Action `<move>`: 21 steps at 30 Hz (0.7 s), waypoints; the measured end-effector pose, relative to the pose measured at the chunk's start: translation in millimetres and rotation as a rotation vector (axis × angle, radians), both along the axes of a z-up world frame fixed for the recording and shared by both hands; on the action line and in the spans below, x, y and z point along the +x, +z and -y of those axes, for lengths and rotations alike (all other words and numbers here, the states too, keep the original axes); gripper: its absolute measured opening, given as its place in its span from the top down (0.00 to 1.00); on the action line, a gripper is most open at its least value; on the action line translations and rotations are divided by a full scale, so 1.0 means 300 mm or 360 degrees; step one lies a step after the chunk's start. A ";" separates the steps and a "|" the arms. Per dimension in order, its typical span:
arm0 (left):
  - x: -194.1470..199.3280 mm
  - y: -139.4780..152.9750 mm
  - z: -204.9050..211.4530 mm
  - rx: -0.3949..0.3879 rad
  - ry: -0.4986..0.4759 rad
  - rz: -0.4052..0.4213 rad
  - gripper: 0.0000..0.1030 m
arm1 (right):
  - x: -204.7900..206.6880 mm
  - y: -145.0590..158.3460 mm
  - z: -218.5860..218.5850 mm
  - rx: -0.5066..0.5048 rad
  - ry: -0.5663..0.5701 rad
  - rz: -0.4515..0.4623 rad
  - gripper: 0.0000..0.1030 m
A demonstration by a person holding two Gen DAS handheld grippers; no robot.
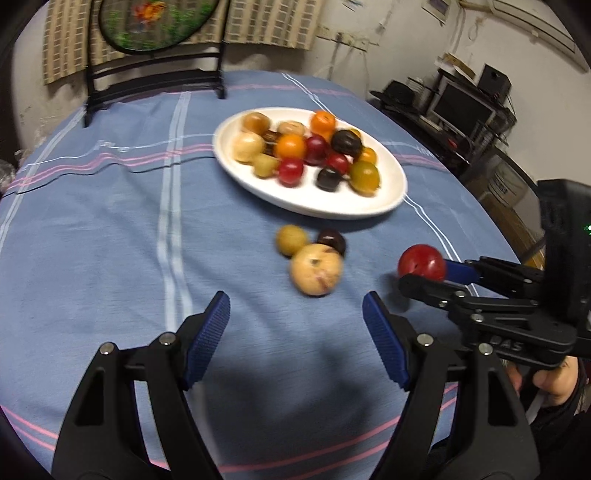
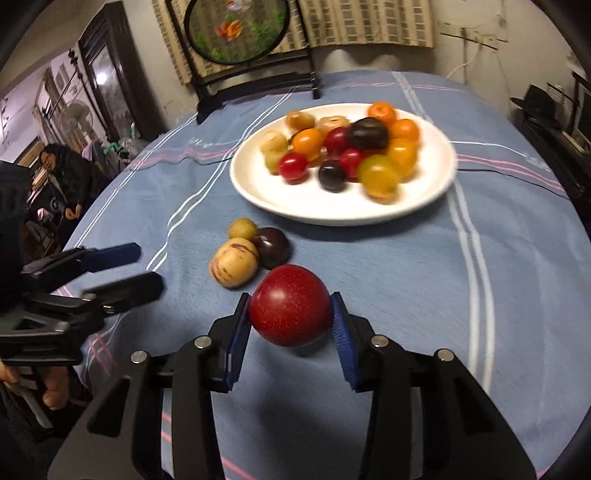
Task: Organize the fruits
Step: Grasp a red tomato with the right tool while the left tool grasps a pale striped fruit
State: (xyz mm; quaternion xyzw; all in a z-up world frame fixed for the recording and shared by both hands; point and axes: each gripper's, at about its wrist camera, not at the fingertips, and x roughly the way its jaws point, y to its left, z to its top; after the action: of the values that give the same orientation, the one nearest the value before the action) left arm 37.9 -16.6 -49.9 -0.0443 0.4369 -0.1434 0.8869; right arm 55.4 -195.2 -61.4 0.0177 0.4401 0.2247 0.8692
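A white plate [image 1: 384, 199] [image 2: 255, 192] holds several small fruits in red, orange, yellow, tan and dark purple. Three loose fruits lie on the blue cloth in front of it: a tan striped one [image 1: 316, 269] [image 2: 233, 266], a yellow-green one [image 1: 291, 240] [image 2: 242, 229] and a dark purple one [image 1: 332, 240] [image 2: 273, 246]. My right gripper [image 2: 291, 308] [image 1: 421, 273] is shut on a red plum [image 2: 290, 304] [image 1: 422, 263], held just above the cloth. My left gripper [image 1: 295, 306] [image 2: 147, 267] is open and empty, just short of the tan fruit.
A round table under a blue striped cloth [image 1: 110, 240] [image 2: 443, 277]. A black stand with a round painted screen [image 1: 155, 33] [image 2: 236, 29] stands at the far edge. A desk with a monitor [image 1: 461, 107] is to the right. A seated person [image 2: 62, 177] is at the left.
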 end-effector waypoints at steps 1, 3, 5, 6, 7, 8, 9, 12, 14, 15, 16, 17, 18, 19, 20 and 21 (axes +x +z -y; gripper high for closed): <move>0.009 -0.010 0.019 0.0005 -0.0011 -0.0015 0.26 | -0.005 0.000 0.016 0.0008 -0.0012 -0.0001 0.58; 0.035 -0.031 0.052 0.0007 -0.0026 -0.0039 0.26 | -0.021 0.001 0.048 0.0031 -0.0032 0.0001 0.58; 0.062 -0.050 0.073 0.0019 -0.0007 -0.0049 0.27 | -0.031 0.001 0.070 0.0052 -0.0036 0.0002 0.58; 0.077 -0.061 0.080 0.0020 0.0000 -0.0068 0.27 | -0.034 0.001 0.076 0.0059 -0.0037 0.0003 0.58; 0.089 -0.071 0.082 0.0014 0.0008 -0.0083 0.31 | -0.036 0.002 0.085 0.0071 -0.0042 0.0004 0.58; 0.106 -0.084 0.090 0.0015 0.0014 -0.0096 0.38 | -0.040 0.002 0.093 0.0078 -0.0046 0.0003 0.58; 0.115 -0.090 0.093 0.0021 0.0010 -0.0103 0.43 | -0.042 0.002 0.099 0.0083 -0.0050 0.0003 0.58; 0.140 -0.111 0.103 0.0038 0.0014 -0.0115 0.48 | -0.045 0.006 0.112 0.0084 -0.0061 0.0004 0.58; 0.149 -0.111 0.105 0.0045 0.0023 -0.0096 0.60 | -0.046 0.007 0.112 0.0083 -0.0063 0.0004 0.58; 0.151 -0.111 0.103 0.0045 0.0028 -0.0093 0.60 | -0.048 0.007 0.109 0.0081 -0.0061 0.0003 0.58; 0.152 -0.112 0.100 0.0029 0.0026 -0.0093 0.61 | -0.049 0.007 0.102 0.0078 -0.0054 0.0000 0.58; 0.149 -0.112 0.096 0.0014 0.0018 -0.0090 0.61 | -0.049 0.007 0.095 0.0075 -0.0048 -0.0002 0.58; 0.145 -0.112 0.096 0.0014 0.0013 -0.0083 0.61 | -0.048 0.006 0.089 0.0073 -0.0042 -0.0005 0.58; 0.139 -0.109 0.094 0.0011 0.0009 -0.0076 0.61 | -0.047 0.006 0.079 0.0070 -0.0033 -0.0011 0.58; 0.129 -0.106 0.091 -0.0004 0.0000 -0.0074 0.61 | -0.047 0.006 0.073 0.0067 -0.0029 -0.0014 0.58; 0.121 -0.101 0.089 -0.0022 -0.0007 -0.0074 0.61 | -0.047 0.005 0.066 0.0062 -0.0026 -0.0015 0.58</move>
State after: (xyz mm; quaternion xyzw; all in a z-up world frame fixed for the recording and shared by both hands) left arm 74.3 -43.3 -80.0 -0.0529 0.4564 -0.1472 0.8759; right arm 41.3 -215.1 -59.7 0.0393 0.4396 0.2261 0.8684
